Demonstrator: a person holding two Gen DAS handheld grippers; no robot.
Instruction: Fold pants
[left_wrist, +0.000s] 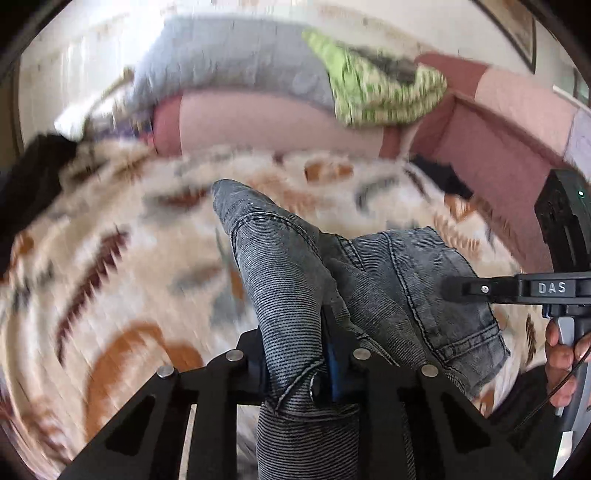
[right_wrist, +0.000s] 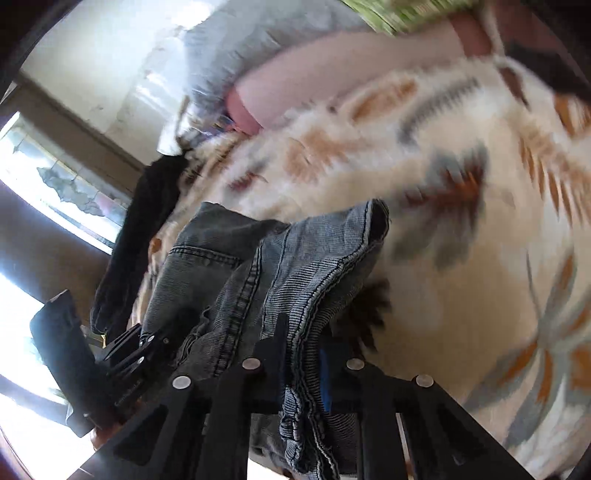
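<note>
The grey washed-denim pants (left_wrist: 295, 266) are held bunched above the cream blanket patterned with brown, orange and grey leaf shapes (left_wrist: 122, 236), which serves as the reference surface; the fabric is gathered into thick folds rather than spread flat on it. In the left wrist view, the black left gripper (left_wrist: 295, 369) is clamped on a stitched fold of the pants, with denim pressed between its blue-lined pads and more cloth hanging below them. To the right of that fold, over the blanket's right side, the black right gripper (left_wrist: 465, 290) is seen from the side, its tip lying against the denim near a seamed hem, and a hand (left_wrist: 561, 354) is wrapped around its handle.

In the right wrist view, the right gripper (right_wrist: 301, 373) is closed on a seamed edge of the pants (right_wrist: 295, 266), the cloth being pinched between its fingers and rising in a crest over the blanket (right_wrist: 461, 295). The left gripper (right_wrist: 136, 350) is partly seen at the blanket's left edge, behind the denim.

Beyond the blanket's far edge, a pink cushioned sofa back (left_wrist: 266, 122) is seen, with a grey cloth (left_wrist: 229, 59) and a green-and-white patterned cloth (left_wrist: 384, 88) lying on it. A black garment (right_wrist: 144, 229) is draped at the blanket's left edge. Both views are blurred.
</note>
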